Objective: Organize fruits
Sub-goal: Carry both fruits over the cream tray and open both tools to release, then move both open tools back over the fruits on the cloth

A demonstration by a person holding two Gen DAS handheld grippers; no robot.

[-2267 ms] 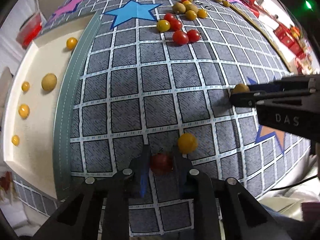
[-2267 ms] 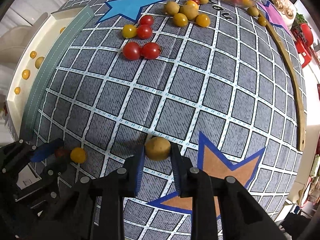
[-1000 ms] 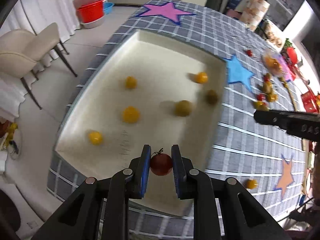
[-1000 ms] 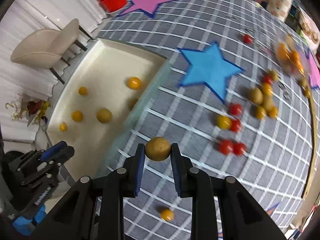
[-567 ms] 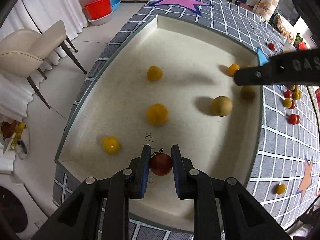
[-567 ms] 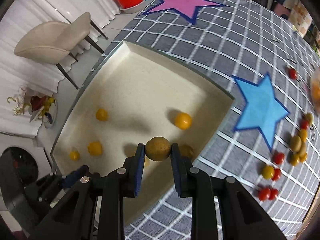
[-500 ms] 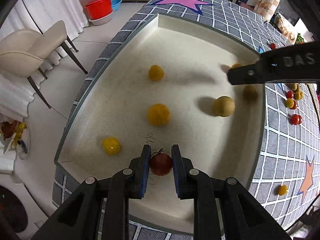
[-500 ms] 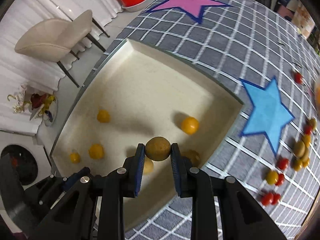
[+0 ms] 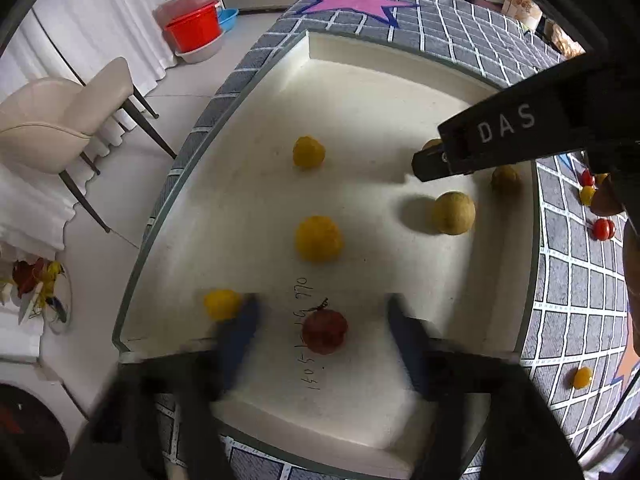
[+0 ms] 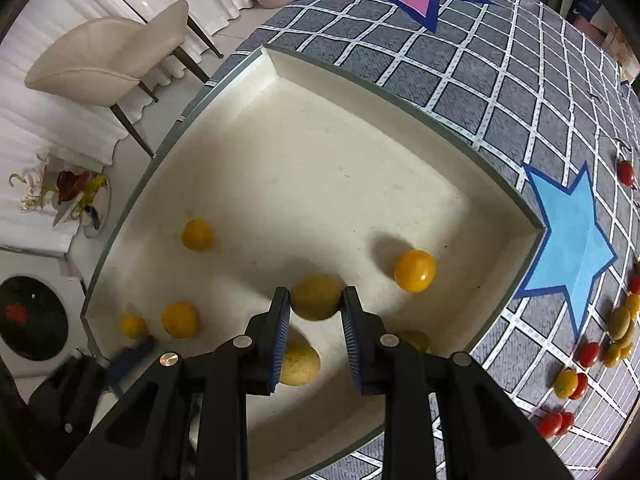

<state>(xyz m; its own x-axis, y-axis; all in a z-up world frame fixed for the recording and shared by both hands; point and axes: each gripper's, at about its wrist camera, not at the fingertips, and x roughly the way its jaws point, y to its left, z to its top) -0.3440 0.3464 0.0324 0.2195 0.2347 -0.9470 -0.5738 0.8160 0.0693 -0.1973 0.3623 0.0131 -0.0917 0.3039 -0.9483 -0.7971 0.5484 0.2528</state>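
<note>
A cream tray (image 9: 360, 80) holds several yellow fruits. In the left wrist view my left gripper (image 9: 322, 320) is open, its jaws wide apart and blurred, over the tray's near end. A red tomato (image 9: 324, 332) with a stem lies loose between them on the tray floor. My right gripper (image 10: 315, 308) is shut on a yellow-brown fruit (image 10: 316, 297) and holds it above the tray (image 10: 320, 168). The right gripper's finger (image 9: 480, 148) crosses the tray's right side in the left wrist view.
More red and yellow tomatoes (image 10: 580, 380) lie on the grey checked tablecloth (image 10: 480, 92) right of the tray, beside a blue star (image 10: 572, 236). A beige chair (image 9: 60, 116) and red tubs (image 9: 192, 28) stand on the floor past the table edge.
My left gripper has opened and let go of the red tomato, which now lies in the tray. My right gripper has moved further over the tray with its fruit.
</note>
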